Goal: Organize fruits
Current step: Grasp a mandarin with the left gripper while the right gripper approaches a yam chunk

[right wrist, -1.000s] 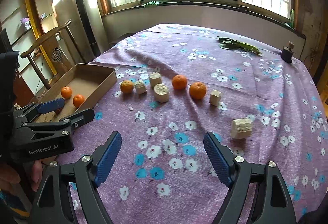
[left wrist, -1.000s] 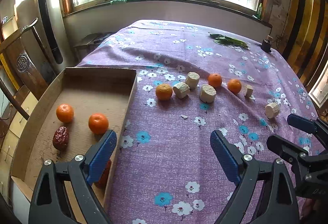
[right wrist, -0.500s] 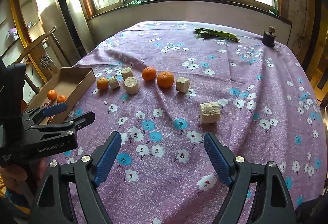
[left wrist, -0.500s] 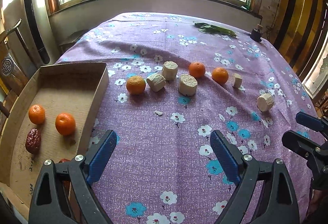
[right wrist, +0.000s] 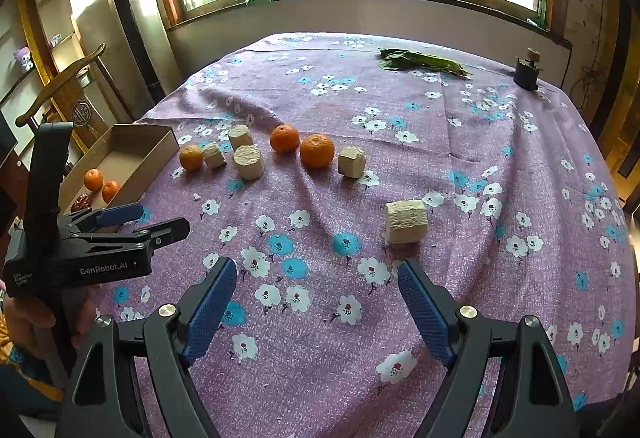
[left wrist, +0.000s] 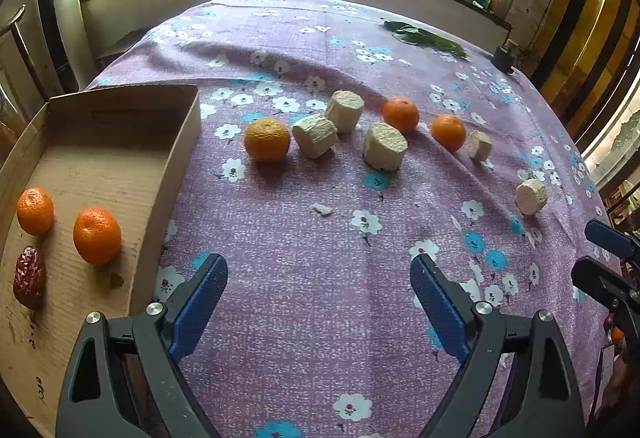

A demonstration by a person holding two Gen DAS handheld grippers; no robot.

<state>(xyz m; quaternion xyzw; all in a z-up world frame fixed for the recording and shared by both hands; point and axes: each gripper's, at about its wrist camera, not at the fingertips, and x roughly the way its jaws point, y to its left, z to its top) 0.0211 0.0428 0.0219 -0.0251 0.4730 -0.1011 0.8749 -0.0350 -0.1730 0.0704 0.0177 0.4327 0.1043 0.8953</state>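
The left tongs [left wrist: 318, 302] stood wide open with nothing between the blue pads, low in the left wrist view. The right tongs [right wrist: 316, 304] were wide open and empty too, low in the right wrist view.

Three oranges lay loose on the desk [left wrist: 320, 318], in a row across the middle of the left wrist view. The nearest orange [left wrist: 267, 139] sat at the left end of the row, touching a pale cut chunk [left wrist: 314, 135]. Two more oranges [left wrist: 401, 113] sat further right, among more chunks. The cardboard box [left wrist: 176, 165] at the left of the frame already held two oranges [left wrist: 97, 236] and a dark red date [left wrist: 29, 276].

An orange looked light, round and a bit soft, so it could roll away or get squashed. I would pinch it gently across its fat middle.

The box wall was low, so a fruit had to be lifted over it. The purple cloth had folds, but there was plenty of open room in front of both tongs. The box sat close to the desk's left edge.
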